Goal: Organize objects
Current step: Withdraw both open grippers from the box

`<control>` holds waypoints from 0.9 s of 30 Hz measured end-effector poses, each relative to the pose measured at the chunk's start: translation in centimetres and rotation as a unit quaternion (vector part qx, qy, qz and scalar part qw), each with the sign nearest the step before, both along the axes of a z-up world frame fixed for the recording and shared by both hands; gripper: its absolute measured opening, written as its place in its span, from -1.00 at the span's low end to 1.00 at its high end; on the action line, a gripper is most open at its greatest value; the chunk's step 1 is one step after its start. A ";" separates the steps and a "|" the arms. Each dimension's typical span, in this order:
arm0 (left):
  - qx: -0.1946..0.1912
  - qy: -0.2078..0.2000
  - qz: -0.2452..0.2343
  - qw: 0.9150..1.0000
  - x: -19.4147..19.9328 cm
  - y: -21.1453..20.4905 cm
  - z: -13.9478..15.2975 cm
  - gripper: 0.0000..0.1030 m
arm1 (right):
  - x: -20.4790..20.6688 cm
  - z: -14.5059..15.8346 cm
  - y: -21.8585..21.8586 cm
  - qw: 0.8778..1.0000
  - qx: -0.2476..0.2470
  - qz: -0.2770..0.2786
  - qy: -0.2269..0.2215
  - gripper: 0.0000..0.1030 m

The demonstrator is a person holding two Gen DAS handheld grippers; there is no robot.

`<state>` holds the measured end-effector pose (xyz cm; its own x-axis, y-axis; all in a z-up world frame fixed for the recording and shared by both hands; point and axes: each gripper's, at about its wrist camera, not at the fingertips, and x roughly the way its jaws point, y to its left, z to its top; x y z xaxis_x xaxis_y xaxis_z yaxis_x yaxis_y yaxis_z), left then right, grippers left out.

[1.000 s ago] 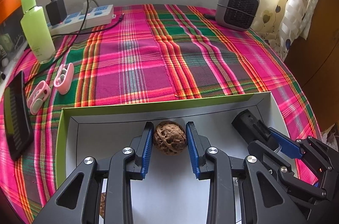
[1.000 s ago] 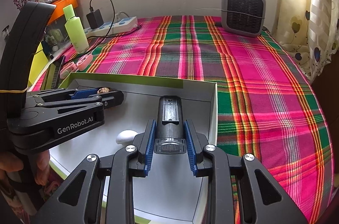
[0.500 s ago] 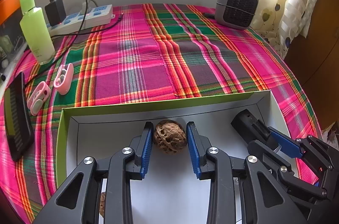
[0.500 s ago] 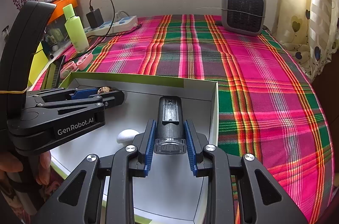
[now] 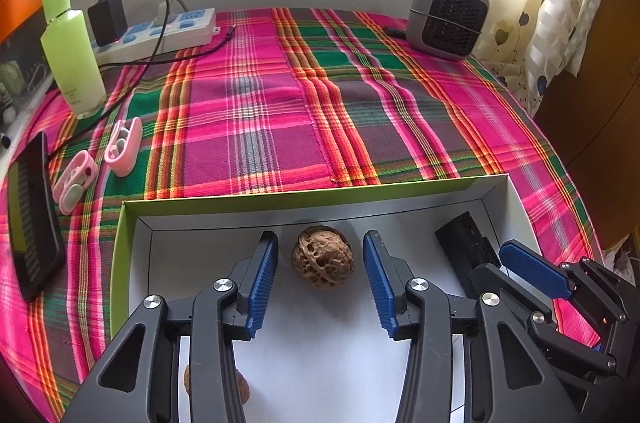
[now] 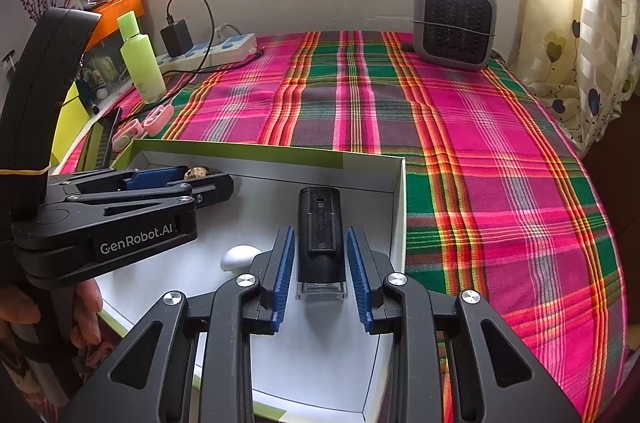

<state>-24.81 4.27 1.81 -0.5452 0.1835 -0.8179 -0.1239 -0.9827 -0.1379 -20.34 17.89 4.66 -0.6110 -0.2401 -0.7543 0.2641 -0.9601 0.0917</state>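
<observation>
Lying inside the white box [image 5: 496, 191], near its far wall — the walnut [image 5: 322, 257], straight ahead between the blue pads [image 5: 262, 283] of the left gripper [image 5: 320, 283], gaps showing on both sides, so released, not gripping. Sitting round, with no clear long axis. Reaching low and level over the box floor. Resting by the right wall — the black device [image 6: 320, 235], long axis pointing away, along the fingers of the right gripper [image 6: 320, 277]; standing spread too, not pressing it. Probably needing only a straight backward pull next.
</observation>
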 end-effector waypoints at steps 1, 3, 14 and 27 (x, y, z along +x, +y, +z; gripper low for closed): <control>0.001 0.000 0.000 1.000 0.1 0.0 0.1 -0.17 | 0.0 0.0 0.0 1.000 0.000 -0.001 0.000 -0.45; 0.002 0.001 0.001 1.000 0.2 -0.1 0.2 -0.17 | 0.2 0.1 0.0 1.000 0.001 -0.002 0.001 -0.45; 0.007 0.019 0.002 1.000 2.2 -0.4 1.8 -0.17 | 1.7 1.1 0.2 1.000 -0.007 -0.002 0.016 -0.44; 0.004 0.044 0.010 0.999 6.8 -1.5 3.1 -0.17 | 4.9 2.1 0.7 0.999 -0.018 -0.001 0.034 -0.44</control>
